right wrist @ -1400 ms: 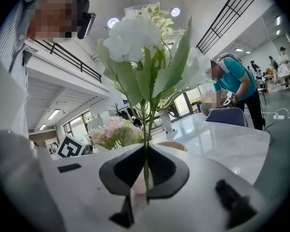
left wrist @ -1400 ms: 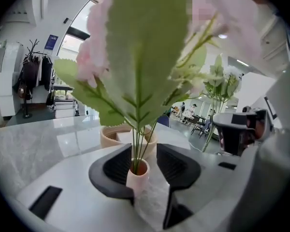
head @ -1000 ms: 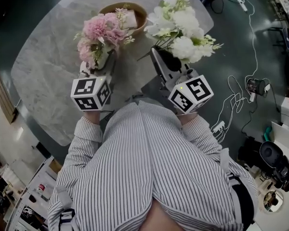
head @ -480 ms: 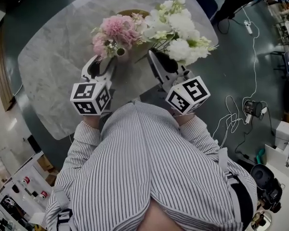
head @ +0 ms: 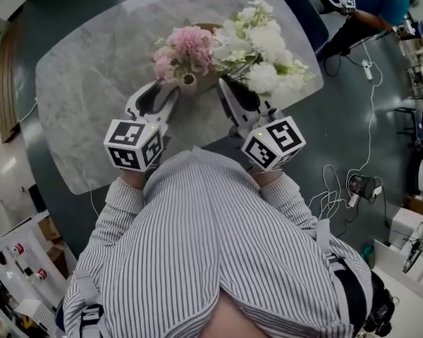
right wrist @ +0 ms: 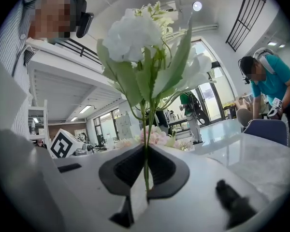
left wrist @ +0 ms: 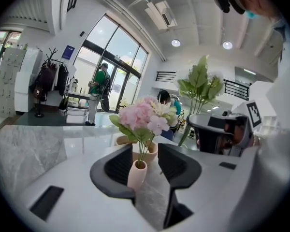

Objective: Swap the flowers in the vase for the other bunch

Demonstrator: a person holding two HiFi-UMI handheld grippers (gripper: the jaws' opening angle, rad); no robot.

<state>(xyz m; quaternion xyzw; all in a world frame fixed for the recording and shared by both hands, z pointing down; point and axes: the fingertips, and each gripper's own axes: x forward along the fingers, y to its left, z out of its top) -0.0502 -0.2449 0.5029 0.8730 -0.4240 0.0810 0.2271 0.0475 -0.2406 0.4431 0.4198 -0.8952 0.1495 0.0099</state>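
A small pale pink vase point(head: 188, 80) point(left wrist: 137, 174) with pink flowers point(head: 187, 48) point(left wrist: 144, 117) stands upright on the marble table point(head: 92, 83). My left gripper point(head: 169, 91) point(left wrist: 147, 157) has the vase between its jaws, close to the left one, with a gap on the right. Its jaws are closing, and the pads do not press on the vase. My right gripper point(head: 228, 86) point(right wrist: 146, 167) is shut on the green stems point(right wrist: 146, 144) of the white bunch point(head: 261, 44) point(right wrist: 135, 33), which it holds upright beside the pink flowers, blooms touching.
A wooden bowl point(left wrist: 152, 151) sits just behind the vase, mostly hidden by the blooms. A dark chair point(head: 307, 16) and a person in a teal top point(head: 377, 5) are past the table's far right edge. Cables point(head: 338, 196) lie on the floor at the right.
The left gripper has slid back along the vase, which now sits near its tips. The white bunch has come in against the pink flowers.
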